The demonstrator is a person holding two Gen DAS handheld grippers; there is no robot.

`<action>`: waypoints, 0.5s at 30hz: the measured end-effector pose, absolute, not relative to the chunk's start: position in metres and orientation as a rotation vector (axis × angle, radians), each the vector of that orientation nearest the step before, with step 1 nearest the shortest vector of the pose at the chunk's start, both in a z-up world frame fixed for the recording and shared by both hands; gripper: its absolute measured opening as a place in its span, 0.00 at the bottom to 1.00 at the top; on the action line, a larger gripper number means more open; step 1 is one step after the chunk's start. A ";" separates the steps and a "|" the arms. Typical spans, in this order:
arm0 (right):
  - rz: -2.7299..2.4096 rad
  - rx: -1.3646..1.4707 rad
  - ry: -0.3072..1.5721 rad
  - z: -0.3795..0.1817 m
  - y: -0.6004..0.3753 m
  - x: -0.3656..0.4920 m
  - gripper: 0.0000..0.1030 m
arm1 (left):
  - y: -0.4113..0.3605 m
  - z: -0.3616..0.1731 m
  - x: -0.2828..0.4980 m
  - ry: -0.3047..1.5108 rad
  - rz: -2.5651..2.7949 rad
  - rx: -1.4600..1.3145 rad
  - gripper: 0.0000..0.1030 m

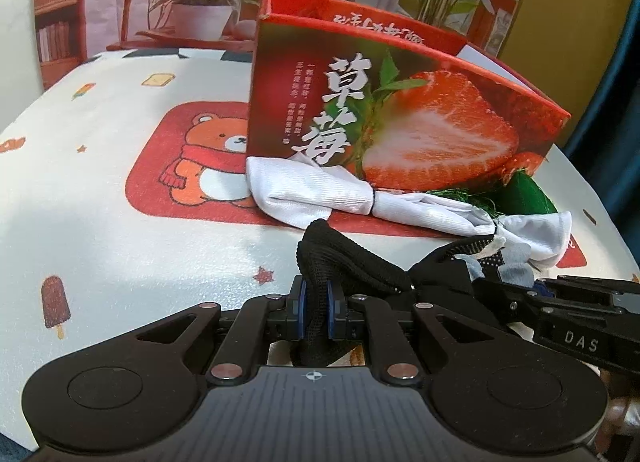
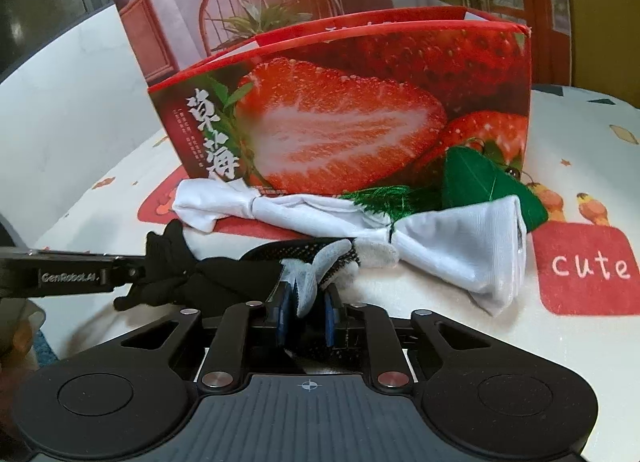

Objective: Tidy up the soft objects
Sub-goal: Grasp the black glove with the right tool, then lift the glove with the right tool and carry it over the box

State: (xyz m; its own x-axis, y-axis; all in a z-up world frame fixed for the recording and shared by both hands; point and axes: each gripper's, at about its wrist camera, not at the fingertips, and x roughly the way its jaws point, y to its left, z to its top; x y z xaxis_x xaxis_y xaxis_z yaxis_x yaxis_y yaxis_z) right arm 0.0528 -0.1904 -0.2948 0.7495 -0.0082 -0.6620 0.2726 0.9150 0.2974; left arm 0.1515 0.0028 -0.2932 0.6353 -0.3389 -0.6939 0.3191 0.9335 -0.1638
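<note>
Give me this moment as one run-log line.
left gripper: shut on black glove | right gripper: shut on grey fabric | strawberry box: upright behind

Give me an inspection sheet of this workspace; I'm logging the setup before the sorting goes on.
Surface: tablecloth, white with bear, ice-lolly and "cute" prints.
Job's things: black fabric held at both ends; tied white cloth beside the strawberry box; green piece behind the cloth.
Clutter: nothing seen.
Grippers: left gripper shut on black fabric; right gripper shut on its grey-white end.
Cables: nothing seen.
Surroundings: printed backdrop of chair, plants, shelves.
</note>
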 end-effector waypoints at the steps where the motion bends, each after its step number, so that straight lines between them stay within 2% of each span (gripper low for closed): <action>1: -0.156 0.390 0.710 -0.295 -0.188 0.051 0.12 | 0.002 -0.292 0.150 0.790 -0.381 -0.022 0.10; 7: -0.154 0.416 0.679 -0.292 -0.188 0.044 0.09 | 0.000 -0.280 0.141 0.732 -0.412 -0.023 0.10; 15: -0.157 0.384 0.544 -0.260 -0.190 0.030 0.09 | -0.002 -0.249 0.131 0.612 -0.459 -0.033 0.10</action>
State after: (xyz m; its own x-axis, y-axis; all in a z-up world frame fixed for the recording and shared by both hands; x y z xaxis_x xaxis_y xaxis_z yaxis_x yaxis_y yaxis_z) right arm 0.0305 -0.1902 -0.2600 0.8457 -0.0450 -0.5317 0.2459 0.9172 0.3136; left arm 0.1314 -0.0024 -0.2487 0.7215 -0.4250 -0.5467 0.4055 0.8993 -0.1639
